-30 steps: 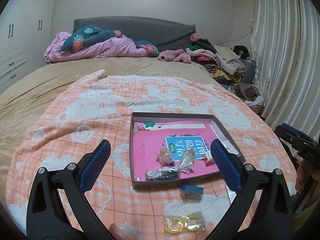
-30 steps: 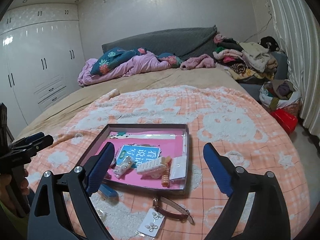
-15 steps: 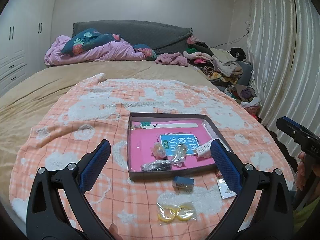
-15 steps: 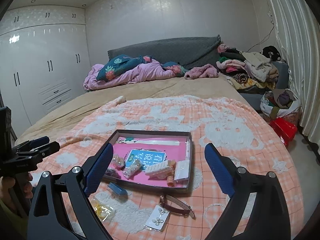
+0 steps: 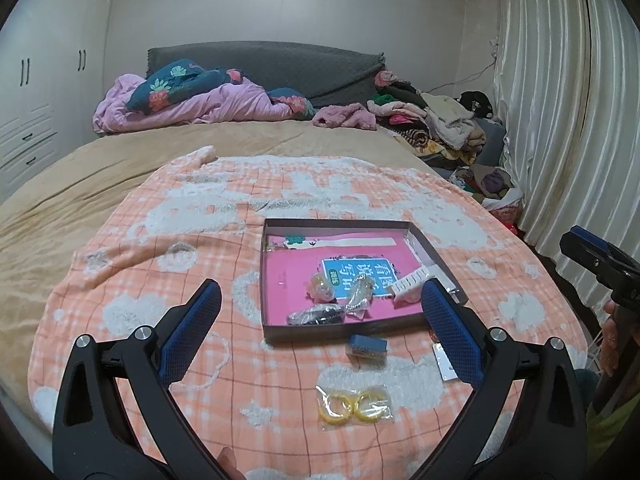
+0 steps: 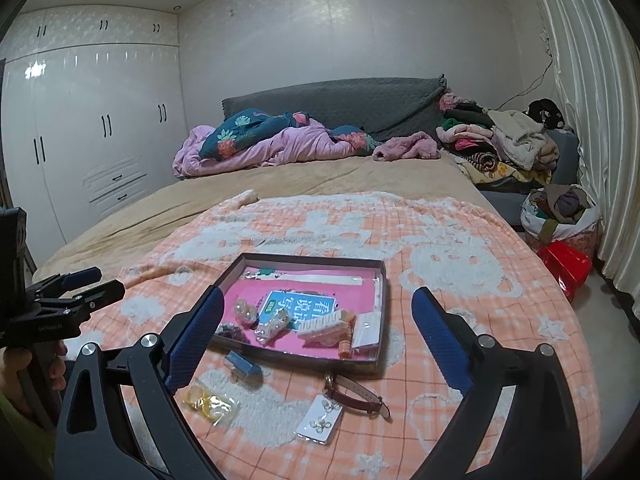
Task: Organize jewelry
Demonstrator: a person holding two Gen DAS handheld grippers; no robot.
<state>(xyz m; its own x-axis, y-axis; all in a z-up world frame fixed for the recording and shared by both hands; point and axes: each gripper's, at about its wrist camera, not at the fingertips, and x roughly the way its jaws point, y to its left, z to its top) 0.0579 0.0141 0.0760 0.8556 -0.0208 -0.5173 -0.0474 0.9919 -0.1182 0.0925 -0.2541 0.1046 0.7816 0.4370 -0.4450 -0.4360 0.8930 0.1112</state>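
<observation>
Peach-and-white checked blanket [image 5: 248,380] covers the near end of the bed, and on it sits a shallow tray [image 5: 269,280] with a pink floor, near the middle of both views. Inside the tray lie a blue booklet [image 5: 360,274], a white hair clip [image 6: 325,325], and a few small clear packets of trinkets, one holding something dark [image 5: 316,315] at the tray's near edge.

Loose on the blanket, below the tray in the frame, are a small blue box [image 5: 367,346], a clear bag with two yellow rings [image 5: 354,402], a brown-strapped watch [image 6: 356,394] and a white card of earrings [image 6: 320,424]; the watch's face almost touches the tray's near wall.

Both tools hover over the blanket, empty. The left gripper [image 5: 320,320] has its blue-padded fingers spread wide, framing the tray's near side. The right gripper [image 6: 318,328] is likewise held wide apart, with the tray between its pads. Each gripper shows at the edge of the other's view, a hand [image 6: 24,364] wrapped round the left one's handle at lower left.
</observation>
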